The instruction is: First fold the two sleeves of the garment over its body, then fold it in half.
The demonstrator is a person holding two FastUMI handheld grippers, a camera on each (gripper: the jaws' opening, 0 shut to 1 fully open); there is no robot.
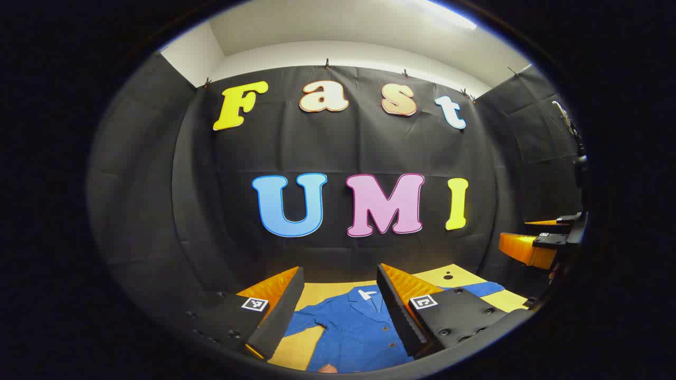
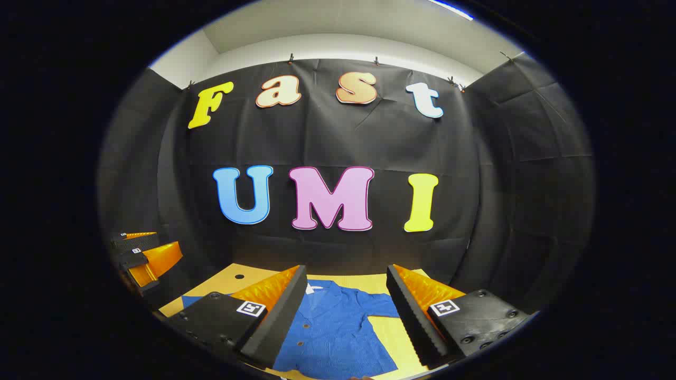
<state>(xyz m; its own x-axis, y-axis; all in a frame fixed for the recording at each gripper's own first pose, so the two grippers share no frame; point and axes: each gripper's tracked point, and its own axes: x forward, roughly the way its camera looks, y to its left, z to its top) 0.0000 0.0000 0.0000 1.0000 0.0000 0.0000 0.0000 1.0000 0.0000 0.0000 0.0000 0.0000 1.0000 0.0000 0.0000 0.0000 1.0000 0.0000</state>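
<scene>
A blue button-front shirt (image 1: 354,330) lies flat on the yellow table (image 1: 296,351), collar toward the back wall. One sleeve (image 1: 478,288) spreads out to its right in the left gripper view. My left gripper (image 1: 340,306) hangs open above the shirt, nothing between its fingers. In the right gripper view the same shirt (image 2: 332,330) lies below, a short sleeve (image 2: 380,306) reaching right. My right gripper (image 2: 346,309) is also open and empty above it. Each view catches the other gripper off to the side: the right one (image 1: 533,245), the left one (image 2: 142,258).
The yellow table (image 2: 385,332) has a small dark hole (image 2: 239,276) near its far left corner. Black cloth walls close the booth on three sides, right behind the table's far edge.
</scene>
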